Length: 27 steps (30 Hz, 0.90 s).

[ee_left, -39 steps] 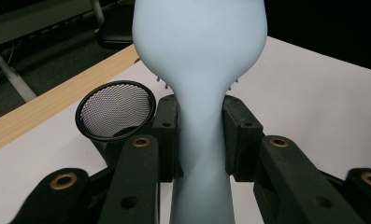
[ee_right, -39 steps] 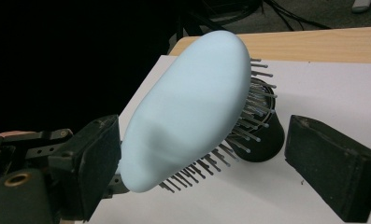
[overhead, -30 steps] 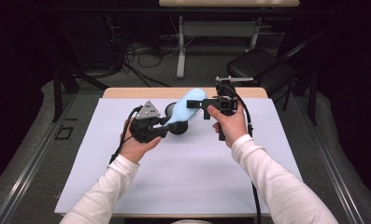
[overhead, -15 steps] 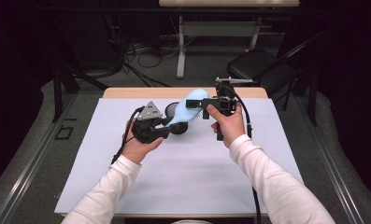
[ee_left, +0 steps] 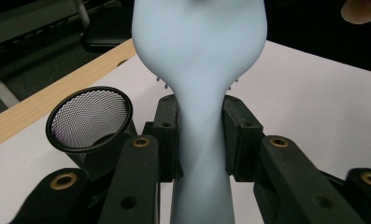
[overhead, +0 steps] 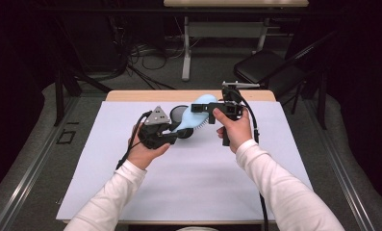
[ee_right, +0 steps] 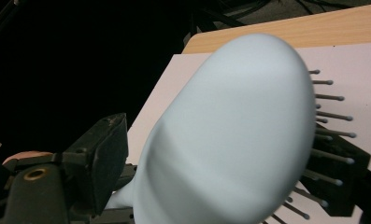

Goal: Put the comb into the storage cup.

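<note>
Item: pale blue hairbrush (overhead: 194, 115), mid-handover above the table (overhead: 97, 183).

Left gripper (ee_left: 199, 135) clamped on the handle, brush held off the mat. Right gripper (ee_right: 216, 154) straddles the head, jaws just closing, apparently not yet gripping; bristles (ee_right: 330, 116) face its far pad. Remaining: right grip, left release. Mesh cup (ee_left: 89, 119) beside.

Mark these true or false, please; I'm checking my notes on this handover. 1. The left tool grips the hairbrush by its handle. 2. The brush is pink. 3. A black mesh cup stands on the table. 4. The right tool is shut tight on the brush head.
1. True: the left tool clamps the hairbrush handle.
2. False: it is pale blue.
3. True: the mesh cup stands beside the left tool.
4. False: the right tool straddles the head; its jaws have just been closing, one pad apart from it.
</note>
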Tool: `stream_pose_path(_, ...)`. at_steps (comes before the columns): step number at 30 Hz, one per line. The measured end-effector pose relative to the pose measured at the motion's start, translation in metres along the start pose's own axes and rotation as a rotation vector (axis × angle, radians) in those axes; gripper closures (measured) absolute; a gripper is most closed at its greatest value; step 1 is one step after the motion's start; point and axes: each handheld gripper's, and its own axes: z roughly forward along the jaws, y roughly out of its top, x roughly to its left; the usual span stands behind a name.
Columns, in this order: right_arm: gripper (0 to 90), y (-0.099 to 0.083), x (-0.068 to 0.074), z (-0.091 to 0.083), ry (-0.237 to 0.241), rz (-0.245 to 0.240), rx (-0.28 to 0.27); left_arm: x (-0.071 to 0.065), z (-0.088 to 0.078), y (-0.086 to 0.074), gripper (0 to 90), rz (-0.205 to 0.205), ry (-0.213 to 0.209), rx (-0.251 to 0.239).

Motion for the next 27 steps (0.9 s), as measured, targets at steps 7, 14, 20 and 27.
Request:
stream_pose_path(7, 21.7, 0.000, -0.002, 0.000, -0.003, -0.004, 0.008, 0.001, 0.002, -0.002, 69.7, -0.008, -0.006, 0.003)
stream_pose_path(14, 29.0, 0.001, -0.006, -0.001, 0.028, 0.021, -0.004, 0.002, 0.001, -0.003, 69.7, -0.014, -0.009, 0.004)
stream_pose_path(20, 32.7, 0.000, -0.009, -0.001, 0.039, 0.040, -0.018, 0.003, 0.003, -0.004, 69.7, -0.010, -0.011, 0.013)
stream_pose_path(27, 32.4, 0.000, -0.012, -0.001, 0.039, 0.051, -0.015, 0.002, 0.005, -0.004, 69.8, -0.008, -0.011, 0.018)
